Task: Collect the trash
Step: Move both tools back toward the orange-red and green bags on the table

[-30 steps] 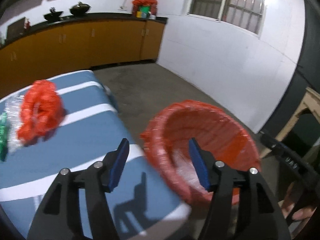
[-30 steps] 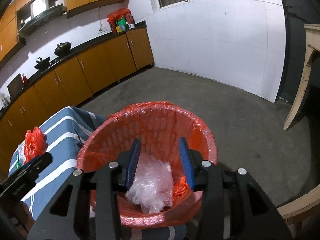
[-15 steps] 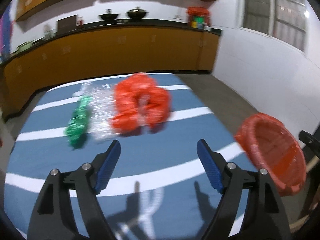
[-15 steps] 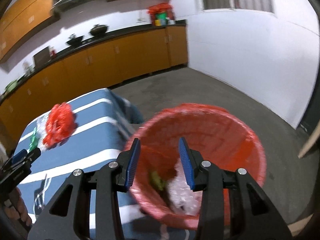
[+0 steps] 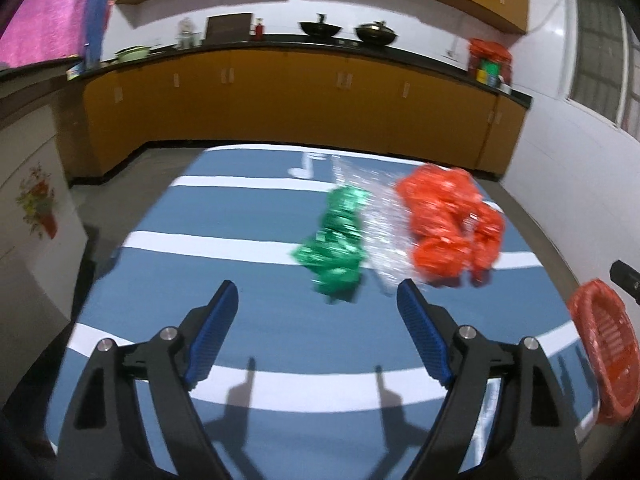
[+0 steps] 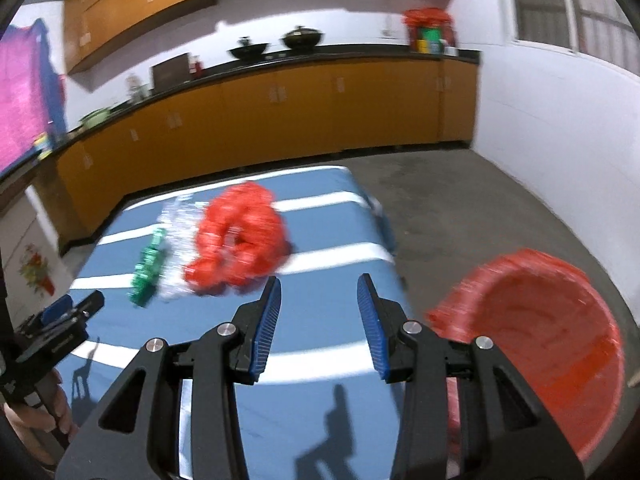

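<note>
Three pieces of trash lie side by side on the blue white-striped table (image 5: 248, 264): a crumpled green wrapper (image 5: 338, 246), a clear plastic sheet (image 5: 378, 220) and a crumpled red bag (image 5: 450, 224). My left gripper (image 5: 318, 294) is open over the table, just short of the green wrapper, nothing between its fingers. My right gripper (image 6: 319, 286) is open and empty, hovering near the table's right edge, close in front of the red bag (image 6: 238, 236). A basket lined with a red bag (image 6: 540, 344) stands on the floor to the right of the table (image 6: 320, 360).
Orange cabinets (image 5: 288, 96) under a black counter with pots run along the back wall. White walls (image 6: 560, 132) and bare concrete floor (image 6: 460, 200) lie to the right. A hand holding the left gripper (image 6: 60, 332) shows at the lower left of the right wrist view.
Both grippers swung left, away from the red basket and toward the trash on the table. The left gripper's fingers spread wider. The basket slid to the right edge of both views.
</note>
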The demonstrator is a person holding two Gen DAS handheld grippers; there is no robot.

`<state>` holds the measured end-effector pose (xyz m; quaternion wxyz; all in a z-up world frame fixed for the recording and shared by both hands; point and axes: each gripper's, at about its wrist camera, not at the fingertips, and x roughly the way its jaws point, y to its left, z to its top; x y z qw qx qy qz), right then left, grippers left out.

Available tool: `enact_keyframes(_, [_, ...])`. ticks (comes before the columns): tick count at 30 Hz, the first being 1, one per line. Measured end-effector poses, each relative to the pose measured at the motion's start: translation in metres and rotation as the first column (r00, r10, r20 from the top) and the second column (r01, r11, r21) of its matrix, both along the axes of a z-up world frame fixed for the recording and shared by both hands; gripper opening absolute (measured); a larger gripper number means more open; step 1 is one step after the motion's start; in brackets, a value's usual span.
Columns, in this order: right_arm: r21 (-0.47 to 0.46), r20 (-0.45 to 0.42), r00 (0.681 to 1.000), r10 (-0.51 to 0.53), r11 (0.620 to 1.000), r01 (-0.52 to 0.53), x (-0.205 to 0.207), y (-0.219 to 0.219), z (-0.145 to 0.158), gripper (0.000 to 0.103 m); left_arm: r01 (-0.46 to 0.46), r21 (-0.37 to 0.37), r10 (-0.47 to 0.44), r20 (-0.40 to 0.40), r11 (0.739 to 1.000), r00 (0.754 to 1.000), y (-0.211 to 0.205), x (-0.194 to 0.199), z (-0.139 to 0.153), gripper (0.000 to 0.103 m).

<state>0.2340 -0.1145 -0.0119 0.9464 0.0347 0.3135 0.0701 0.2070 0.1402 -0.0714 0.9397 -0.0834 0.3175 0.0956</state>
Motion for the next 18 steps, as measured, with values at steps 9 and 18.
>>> enact_keyframes(9, [0.045,-0.019,0.982,0.190,0.981,-0.189,0.056,0.086,-0.010,0.041,-0.109,-0.012,0.109,0.020,0.994,0.994,0.052,-0.002,0.002,0.080])
enact_keyframes(18, [-0.014,-0.077,0.978,0.192,0.981,-0.194,0.104,0.129,-0.040,0.041,-0.169,-0.049,0.171,0.035,0.984,0.985,0.083,0.003,0.004,0.080])
